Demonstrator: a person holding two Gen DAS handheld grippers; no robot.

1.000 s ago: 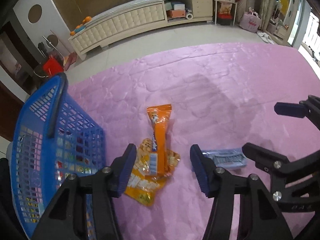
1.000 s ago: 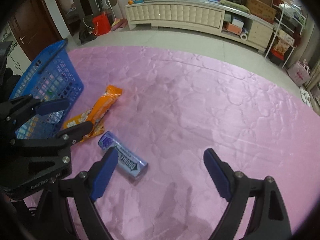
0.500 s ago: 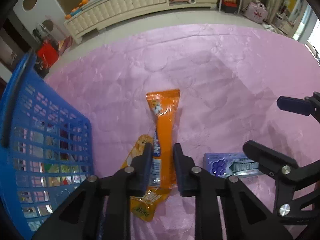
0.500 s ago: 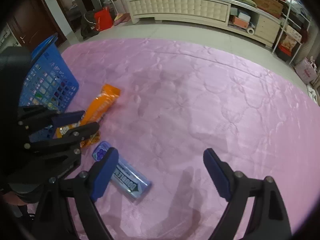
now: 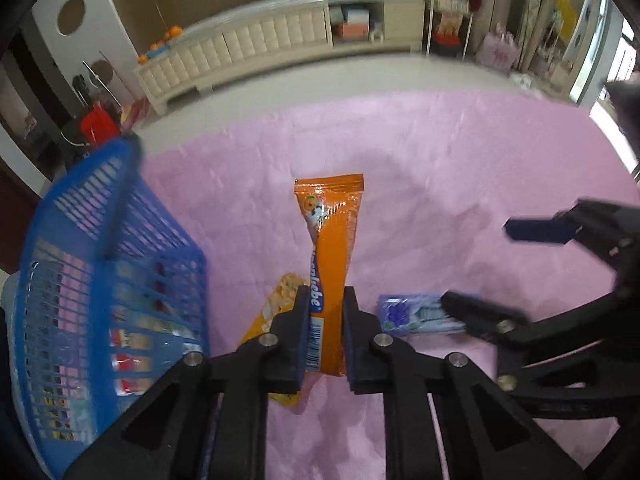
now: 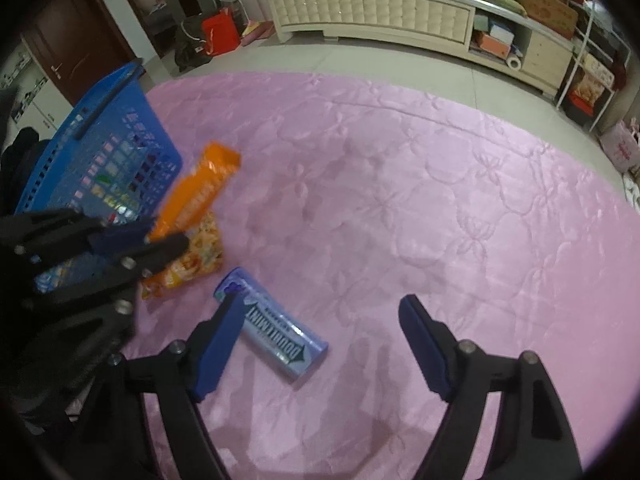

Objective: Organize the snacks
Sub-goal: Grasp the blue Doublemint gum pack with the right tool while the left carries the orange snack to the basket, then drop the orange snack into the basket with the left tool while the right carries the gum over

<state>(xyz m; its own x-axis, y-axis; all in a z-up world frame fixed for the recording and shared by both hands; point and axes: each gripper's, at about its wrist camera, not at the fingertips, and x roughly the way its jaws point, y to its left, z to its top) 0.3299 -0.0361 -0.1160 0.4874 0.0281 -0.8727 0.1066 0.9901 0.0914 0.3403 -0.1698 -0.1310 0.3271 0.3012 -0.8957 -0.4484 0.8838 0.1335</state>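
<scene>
The left claw (image 5: 326,312) has clamped onto the orange snack tube (image 5: 330,248), blue basket (image 5: 100,280) at its left; the right claw (image 6: 320,328), closing slightly, gapes empty, mint pack (image 6: 276,328) by its left finger.

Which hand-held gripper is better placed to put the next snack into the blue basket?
Left. The left hand-held gripper is already shut on the orange packet, beside the blue basket. The right hand-held gripper is open, over the gum pack.
</scene>
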